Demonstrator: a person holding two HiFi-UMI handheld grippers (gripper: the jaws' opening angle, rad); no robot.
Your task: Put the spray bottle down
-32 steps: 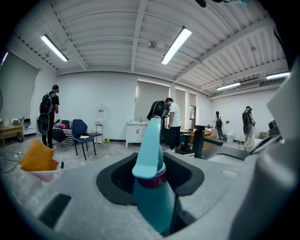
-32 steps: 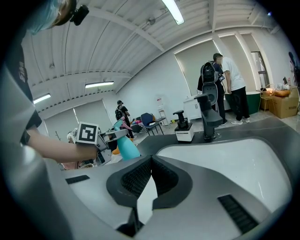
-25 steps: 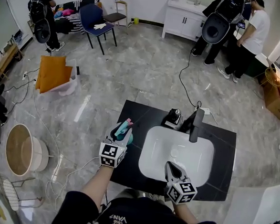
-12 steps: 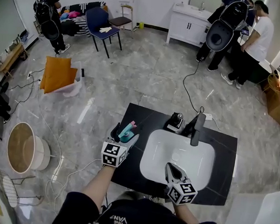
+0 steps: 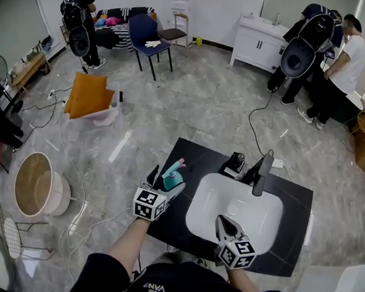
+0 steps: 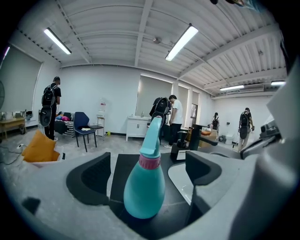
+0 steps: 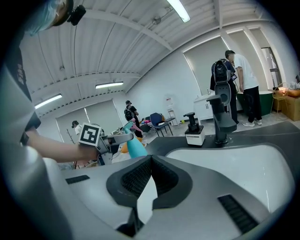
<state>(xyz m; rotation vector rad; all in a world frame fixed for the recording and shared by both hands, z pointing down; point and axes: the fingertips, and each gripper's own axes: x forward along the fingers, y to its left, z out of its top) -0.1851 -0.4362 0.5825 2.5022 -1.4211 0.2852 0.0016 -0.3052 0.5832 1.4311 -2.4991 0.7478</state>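
The teal spray bottle (image 5: 173, 175) with a pink collar stands upright on the black counter (image 5: 188, 152), left of the sink. My left gripper (image 5: 166, 180) is around it. Its jaws have just been opening and now stand wide. In the left gripper view the spray bottle (image 6: 144, 187) sits between the two dark pads (image 6: 89, 178), with a gap on each side. My right gripper (image 5: 222, 221) hangs shut and holds nothing over the near rim of the white basin (image 5: 252, 225). The right gripper view shows the spray bottle (image 7: 136, 147) and the left gripper off to its left.
A black faucet (image 5: 260, 172) and a black soap dispenser (image 5: 235, 165) stand behind the basin. On the floor are a round basket (image 5: 36, 185), an orange cushion (image 5: 89, 95), cables and a blue chair (image 5: 151, 43). People stand at the back of the room.
The left jaws have opened off the spray bottle, which now stands free on the counter. Neither hand has shifted much; the head camera has tilted a little.
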